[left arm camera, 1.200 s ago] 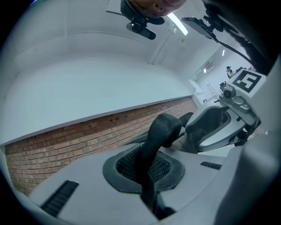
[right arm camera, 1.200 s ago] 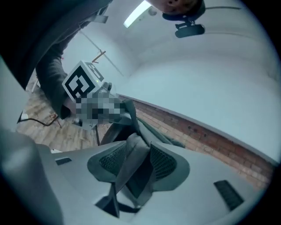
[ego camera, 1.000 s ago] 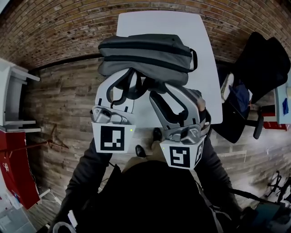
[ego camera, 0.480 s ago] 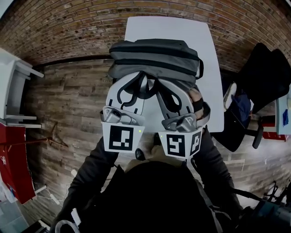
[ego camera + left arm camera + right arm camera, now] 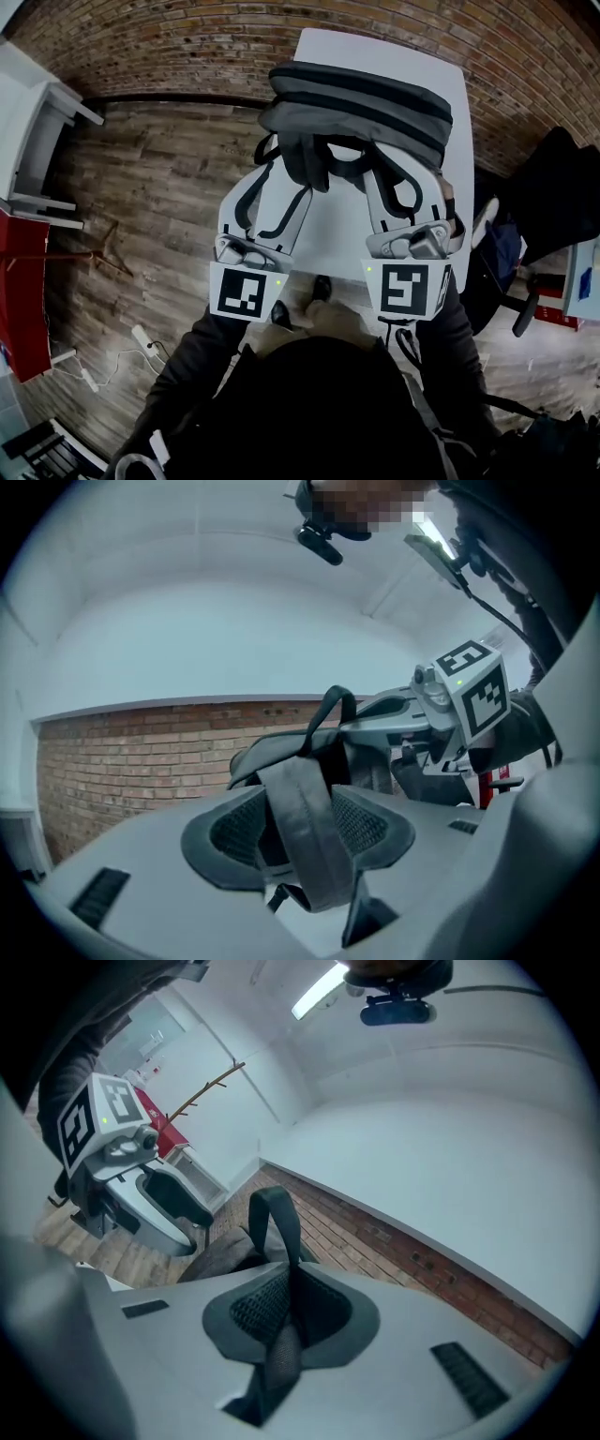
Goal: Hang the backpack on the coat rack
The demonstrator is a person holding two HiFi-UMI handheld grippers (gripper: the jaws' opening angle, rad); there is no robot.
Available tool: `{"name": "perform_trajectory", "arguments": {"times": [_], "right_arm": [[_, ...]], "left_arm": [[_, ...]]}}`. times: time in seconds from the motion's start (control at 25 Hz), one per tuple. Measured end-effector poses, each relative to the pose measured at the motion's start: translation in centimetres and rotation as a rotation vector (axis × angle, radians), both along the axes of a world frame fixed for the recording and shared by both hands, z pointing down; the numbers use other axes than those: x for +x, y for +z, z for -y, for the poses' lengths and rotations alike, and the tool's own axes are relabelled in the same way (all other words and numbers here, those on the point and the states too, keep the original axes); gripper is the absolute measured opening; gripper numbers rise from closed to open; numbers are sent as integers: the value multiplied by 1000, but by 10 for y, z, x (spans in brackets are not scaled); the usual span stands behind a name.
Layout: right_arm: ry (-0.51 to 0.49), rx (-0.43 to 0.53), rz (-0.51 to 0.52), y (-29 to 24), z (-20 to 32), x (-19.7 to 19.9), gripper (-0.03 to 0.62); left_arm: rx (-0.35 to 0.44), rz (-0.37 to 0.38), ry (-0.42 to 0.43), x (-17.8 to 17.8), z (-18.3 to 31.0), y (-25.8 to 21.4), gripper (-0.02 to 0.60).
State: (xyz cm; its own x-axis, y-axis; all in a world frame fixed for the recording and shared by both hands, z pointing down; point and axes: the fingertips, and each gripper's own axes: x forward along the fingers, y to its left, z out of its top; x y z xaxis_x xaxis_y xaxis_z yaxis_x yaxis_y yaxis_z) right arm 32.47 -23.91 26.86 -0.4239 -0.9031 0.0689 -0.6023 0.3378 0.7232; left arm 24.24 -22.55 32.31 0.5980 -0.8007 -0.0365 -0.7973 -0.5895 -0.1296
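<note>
The grey backpack (image 5: 356, 103) lies on the white table (image 5: 323, 234), its straps hanging toward me. My left gripper (image 5: 275, 187) is open; its jaws have just been opening, and a wide grey shoulder strap (image 5: 302, 827) hangs loosely between the pads. My right gripper (image 5: 398, 183) closed within the last second and is shut on a narrower dark strap (image 5: 281, 1335), which loops up from the pads. Both grippers point level at the bag's near side. A thin branched wooden stand (image 5: 202, 1091) shows far off in the right gripper view, behind the left gripper (image 5: 112, 1147).
A brick wall (image 5: 169, 37) runs behind the table. At the right stands a black office chair (image 5: 544, 187). A white shelf (image 5: 37, 112) and a red item (image 5: 19, 309) are at the left. Cables (image 5: 141, 339) lie on the wooden floor.
The left gripper's jaws, shut on the shoulder strap before, now stand apart. The right gripper's jaws closed on its strap. Both grippers spread sideways and the backpack sits further right in view.
</note>
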Motion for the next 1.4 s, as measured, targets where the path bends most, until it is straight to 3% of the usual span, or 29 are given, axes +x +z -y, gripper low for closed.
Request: {"name": "perform_trajectory", "arguments": {"times": [0.16, 0.44, 0.6, 0.68, 0.72, 0.76, 0.96, 1.24, 1.4], "right_arm": [[-9, -20, 9, 3, -1, 0, 23], [-39, -17, 20, 3, -3, -2, 23], [-50, -8, 19, 3, -3, -2, 23], [-52, -4, 21, 2, -4, -2, 23], [-51, -4, 24, 2, -4, -2, 23], [-51, -2, 28, 2, -4, -1, 23], [-70, 20, 57, -6, -4, -3, 23], [-160, 11, 71, -11, -9, -11, 23], [-290, 2, 79, -17, -10, -75, 22]], "left_arm": [[-32, -18, -3, -3, 22, 4, 255], [-33, -36, 39, 8, 42, -2, 250], [-59, -62, 82, 12, 44, 1, 217], [-38, -49, 76, 8, 45, 0, 117], [-32, -40, 70, 6, 45, 0, 61], [-27, -41, 62, 5, 45, -2, 48], [18, -99, 26, 1, 42, -20, 43], [50, -124, -68, -13, 31, -30, 43], [81, -113, -198, -80, 18, -38, 43]]}}
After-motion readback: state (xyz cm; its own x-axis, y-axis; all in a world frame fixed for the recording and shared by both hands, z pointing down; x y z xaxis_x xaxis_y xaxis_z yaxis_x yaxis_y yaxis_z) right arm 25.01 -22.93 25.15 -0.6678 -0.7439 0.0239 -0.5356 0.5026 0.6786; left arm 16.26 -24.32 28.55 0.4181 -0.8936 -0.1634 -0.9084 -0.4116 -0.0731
